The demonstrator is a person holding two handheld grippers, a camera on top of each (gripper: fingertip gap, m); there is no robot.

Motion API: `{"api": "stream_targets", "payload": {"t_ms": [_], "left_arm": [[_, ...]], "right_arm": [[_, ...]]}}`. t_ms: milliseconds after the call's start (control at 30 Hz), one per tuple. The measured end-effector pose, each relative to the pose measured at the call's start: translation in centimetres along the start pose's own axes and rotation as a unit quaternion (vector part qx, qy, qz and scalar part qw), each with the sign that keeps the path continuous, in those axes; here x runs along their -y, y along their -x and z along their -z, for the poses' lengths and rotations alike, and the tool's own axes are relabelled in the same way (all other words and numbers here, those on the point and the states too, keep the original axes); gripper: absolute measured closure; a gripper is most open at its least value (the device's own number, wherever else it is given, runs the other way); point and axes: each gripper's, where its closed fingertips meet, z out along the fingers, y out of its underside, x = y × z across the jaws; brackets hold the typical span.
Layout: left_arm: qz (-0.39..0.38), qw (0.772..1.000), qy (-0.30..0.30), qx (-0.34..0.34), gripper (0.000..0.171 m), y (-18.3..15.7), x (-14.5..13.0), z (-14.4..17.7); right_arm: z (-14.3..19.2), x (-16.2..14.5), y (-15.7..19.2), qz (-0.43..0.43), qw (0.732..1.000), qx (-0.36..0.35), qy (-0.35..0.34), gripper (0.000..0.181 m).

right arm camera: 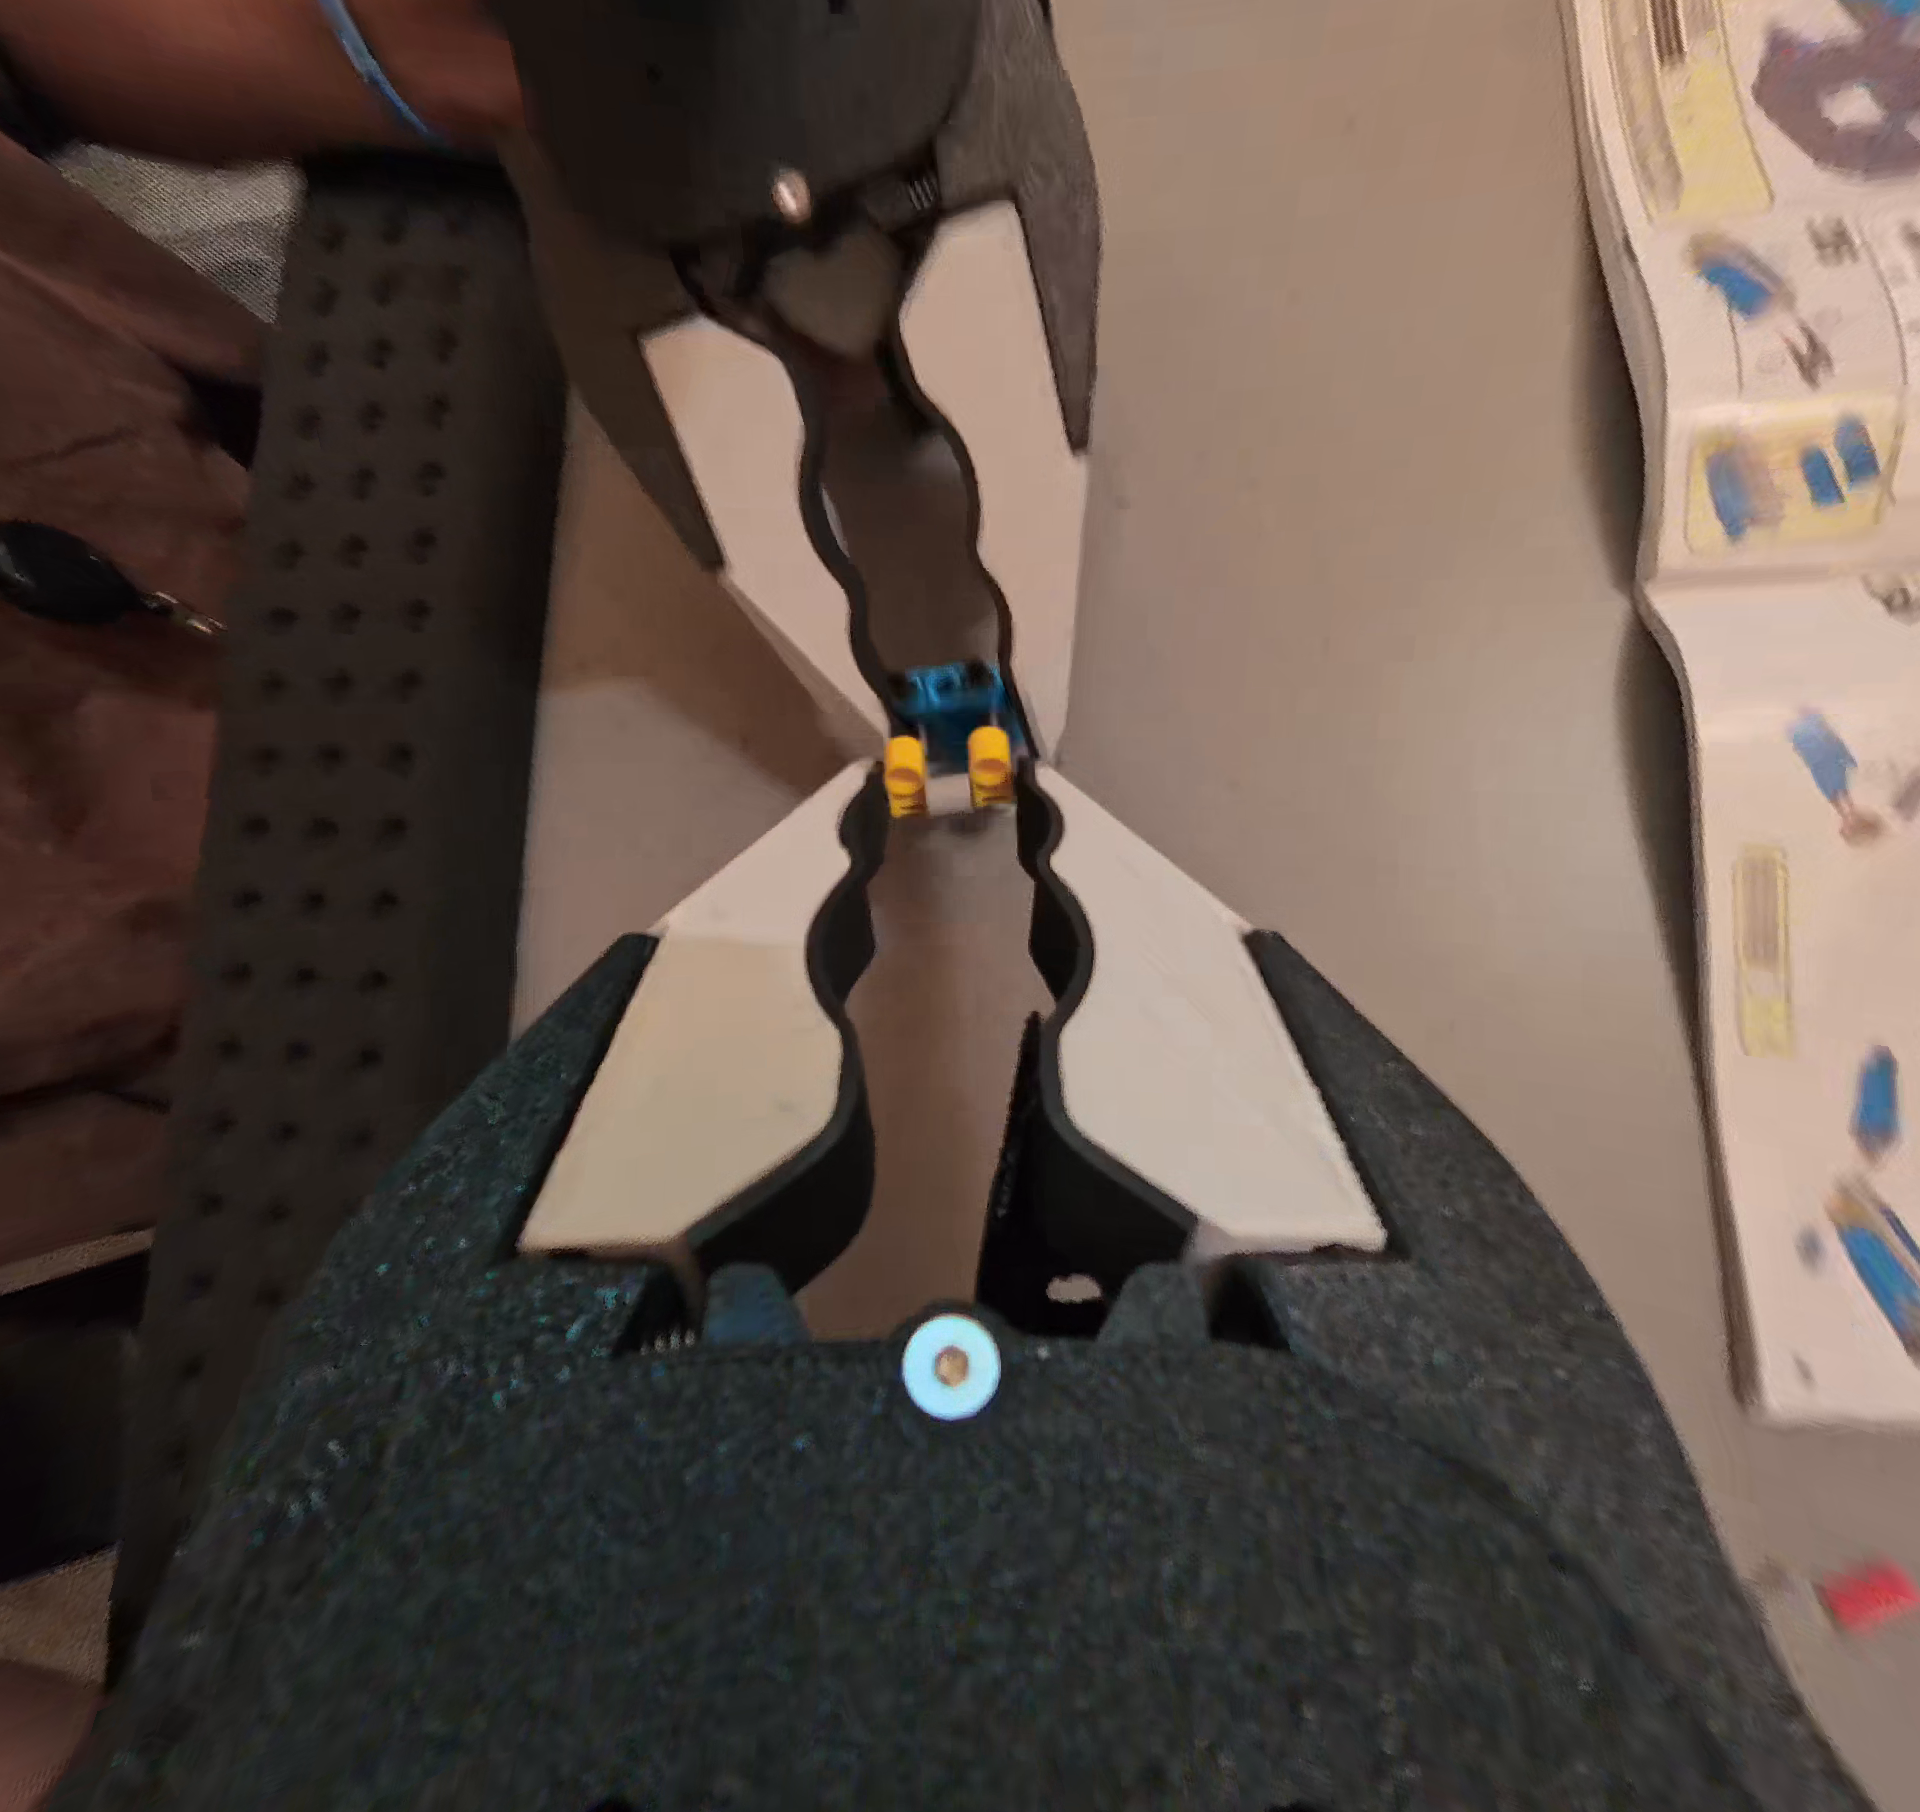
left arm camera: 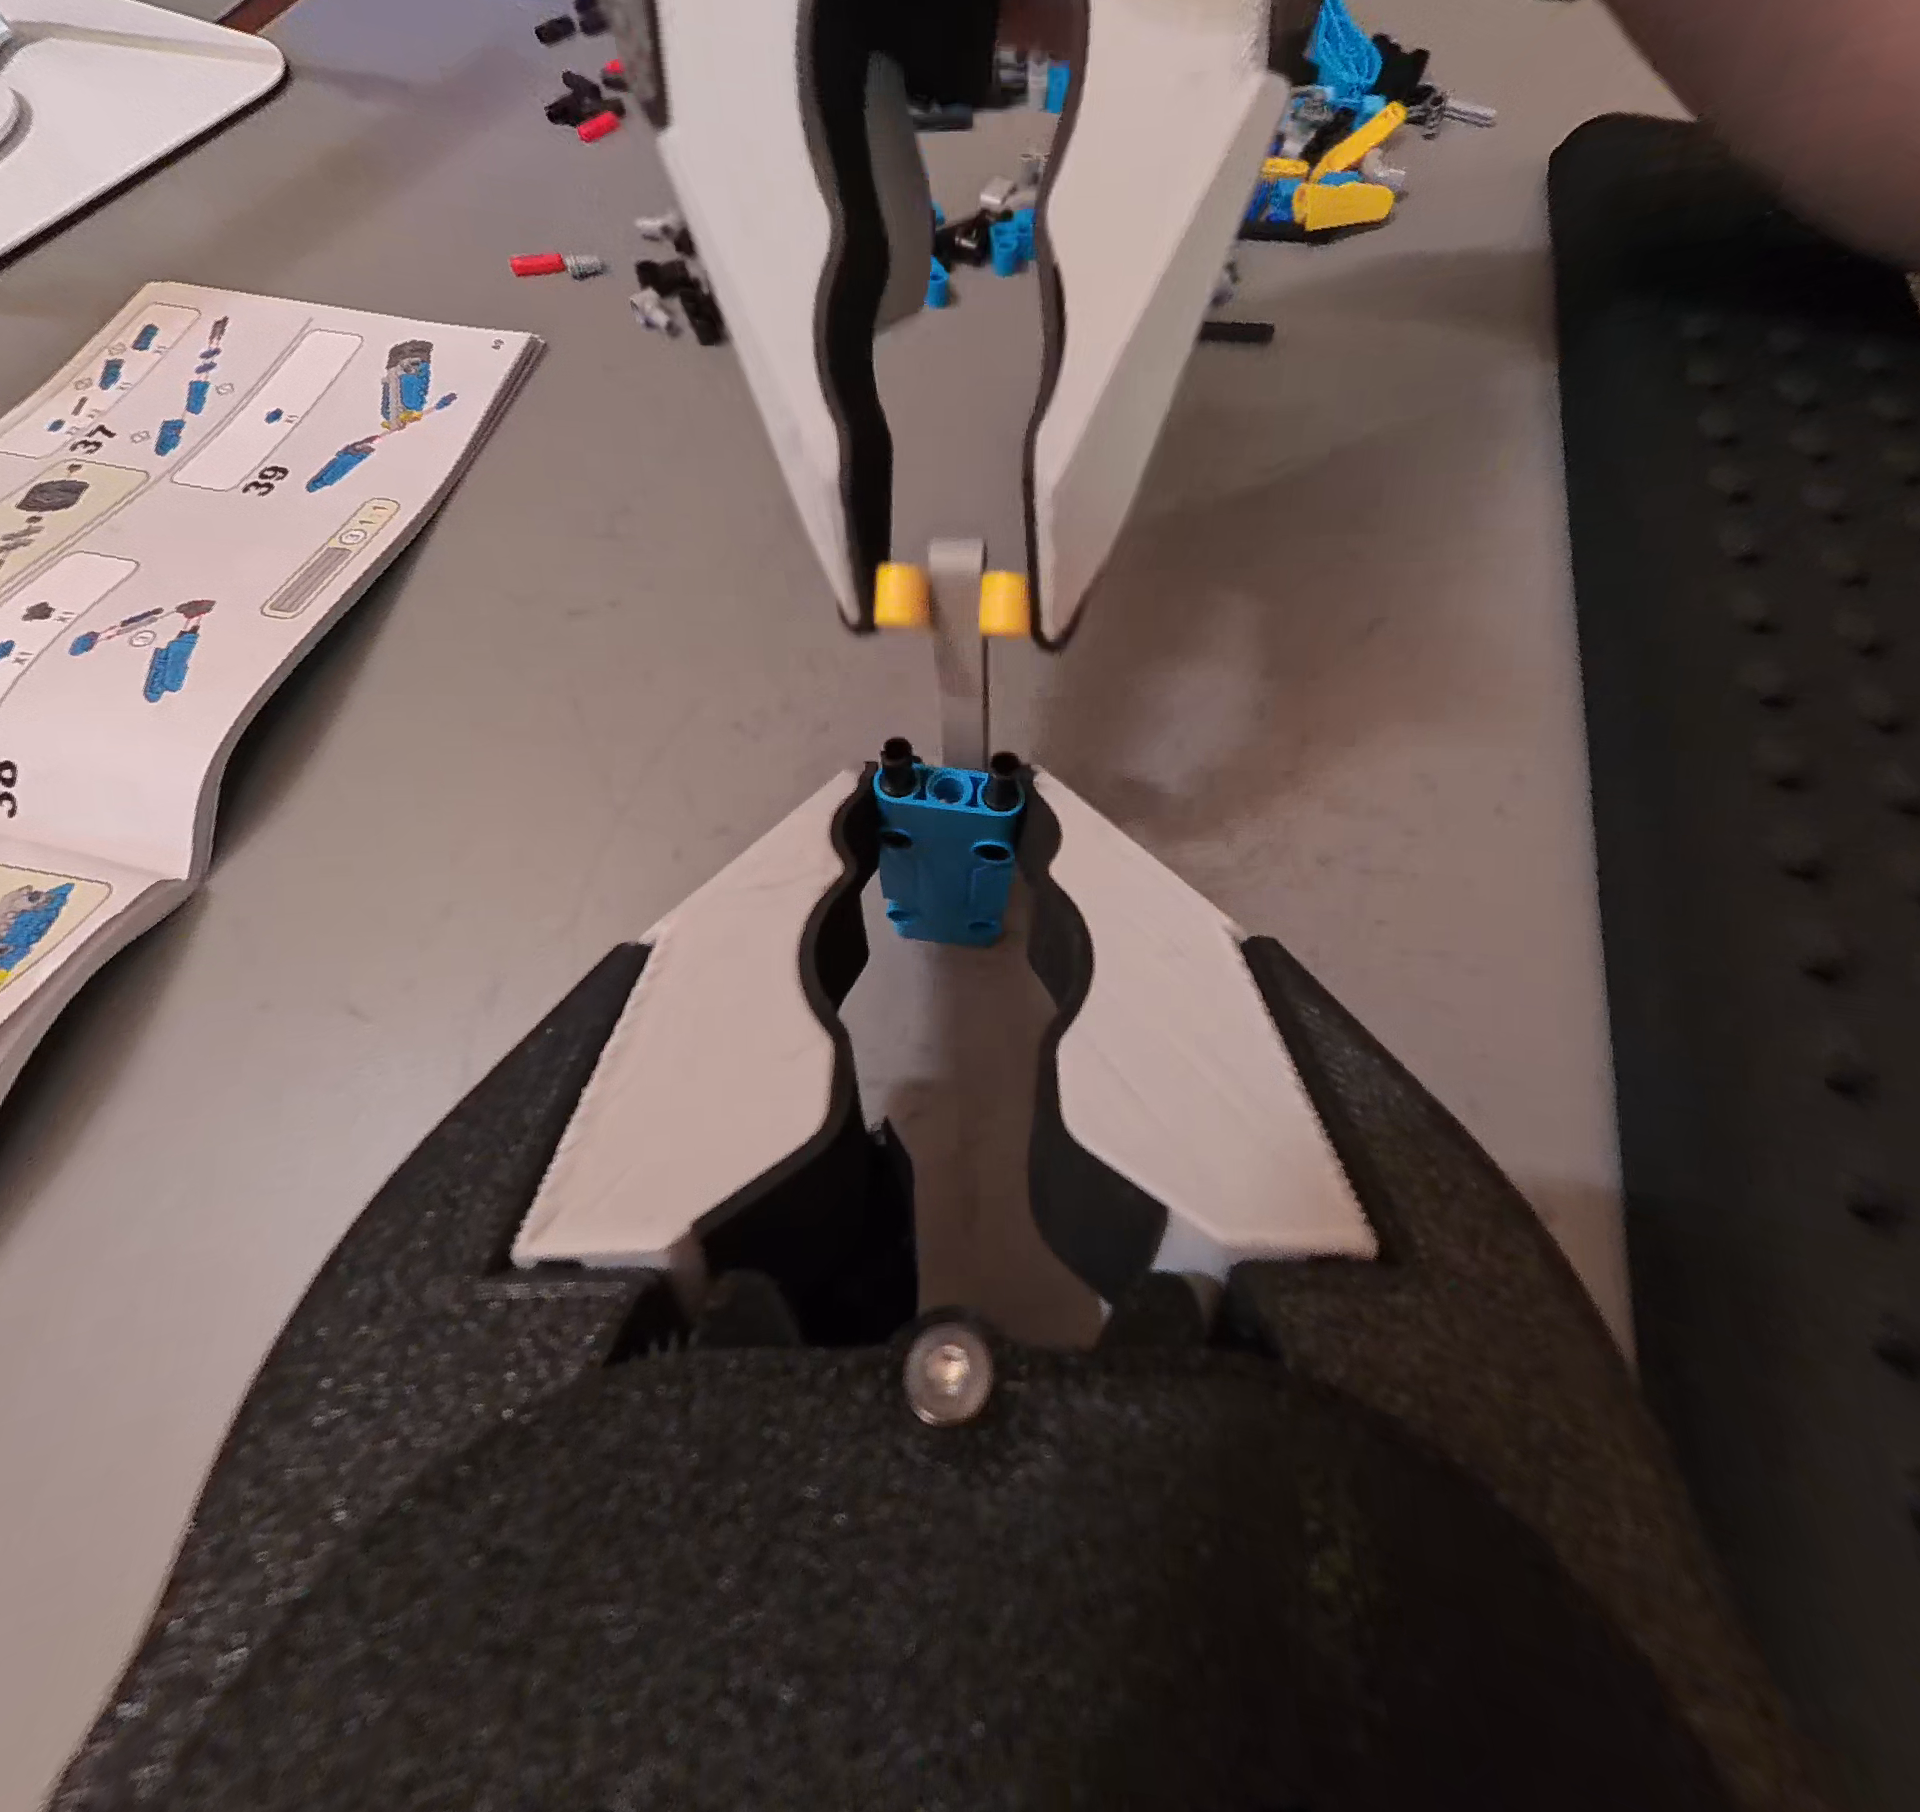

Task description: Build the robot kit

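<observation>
The left gripper [left arm camera: 951,796] fingers clamp a blue block [left arm camera: 948,853] carrying black pins [left arm camera: 897,756]; facing it, the right gripper [right arm camera: 951,786] fingers clamp a grey beam [left arm camera: 958,640] with yellow bushes [right arm camera: 904,770], the two parts nearly touching above the worktop [left arm camera: 520,775].

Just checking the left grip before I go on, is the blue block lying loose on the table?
No, the blue block sits clamped between the left gripper jaws, above the grey table.

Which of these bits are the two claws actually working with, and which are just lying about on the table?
In the claws:
left gripper shut on the blue block with two black pins
right gripper shut on the grey piece with yellow bushes, facing it tip to tip

Lying about:
open instruction booklet
pile of blue and yellow parts
scattered black and red pins
black perforated mat
</observation>
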Motion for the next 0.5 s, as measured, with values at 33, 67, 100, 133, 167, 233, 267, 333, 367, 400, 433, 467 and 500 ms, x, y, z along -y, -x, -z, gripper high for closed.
{"api": "stream_targets", "payload": {"t_ms": [33,67,100,133,167,233,267,333,367,400,433,467,500], "left_arm": [[0.0,1.0,0.0,-0.001,0.146,0.0,0.0,0.0],[0.001,1.0,0.0,-0.003,0.146,0.0,0.0,0.0],[0.002,1.0,0.0,-0.004,0.146,-0.1,0.0,0.0],[0.002,1.0,0.0,-0.005,0.146,-0.1,0.0,0.0],[0.002,1.0,0.001,-0.005,0.146,-0.1,0.0,0.0],[0.003,1.0,0.001,-0.006,0.146,-0.1,0.0,-0.1],[0.003,1.0,0.001,-0.006,0.146,-0.1,0.0,-0.1],[0.0,1.0,0.017,-0.004,0.146,-0.1,-0.5,-0.2],[-0.005,1.0,0.03,-0.004,0.146,-0.2,-0.9,-0.4],[-0.012,0.999,0.044,-0.006,0.147,-0.4,-1.4,-0.5],[-0.019,0.998,0.056,-0.008,0.147,-0.6,-1.7,-0.7],[-0.024,0.998,0.063,-0.008,0.146,-0.7,-2.0,-0.8],[-0.025,0.998,0.061,-0.007,0.147,-0.7,-1.9,-0.8]], "right_arm": [[0.5,-1.0,-0.5,-0.006,0.999,-0.023,0.035,0.157],[0.9,-2.1,-0.7,-0.013,0.996,-0.039,0.074,0.157],[1.4,-3.0,-0.6,-0.02,0.993,-0.047,0.108,0.157],[1.5,-3.8,-0.3,-0.024,0.988,-0.051,0.144,0.157],[1.4,-4.6,-0.1,-0.023,0.981,-0.054,0.183,0.156],[0.2,-5.0,0.0,0.017,0.972,-0.066,0.223,0.156],[-0.7,-5.0,0.0,0.04,0.971,-0.064,0.226,0.156],[-2.2,-5.0,-0.3,0.054,0.972,-0.063,0.221,0.156],[-2.7,-4.8,-0.2,0.046,0.976,-0.049,0.207,0.157],[-3.0,-4.3,0.0,0.035,0.982,-0.035,0.181,0.157],[-3.1,-3.6,-0.1,0.031,0.987,-0.033,0.153,0.157],[-2.8,-3.0,-0.3,0.04,0.991,-0.041,0.123,0.157],[-2.4,-2.4,-0.3,0.047,0.994,-0.046,0.093,0.157]]}}
